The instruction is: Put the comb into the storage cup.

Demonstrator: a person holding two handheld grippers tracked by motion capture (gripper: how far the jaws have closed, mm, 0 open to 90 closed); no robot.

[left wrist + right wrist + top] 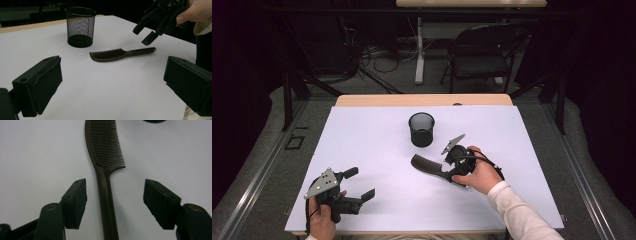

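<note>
Comb [106,165] lies flat on the white table cover [362,145], right of centre, just near of the black mesh cup [421,129] and apart from it. Dark brown plastic, one piece: a curved spine, a row of fine close teeth along one edge, a slim round handle tapering from the toothed head. In the high view the head points left, the handle right, toward the person's right hand [482,175].

Right gripper [115,203]: jaws apart, straddling the handle, one pad either side, neither pad touching it; it sits slightly above the table.

Left gripper [357,184]: near-left of the table, jaws wide apart, nothing between them, well apart from the comb
</note>
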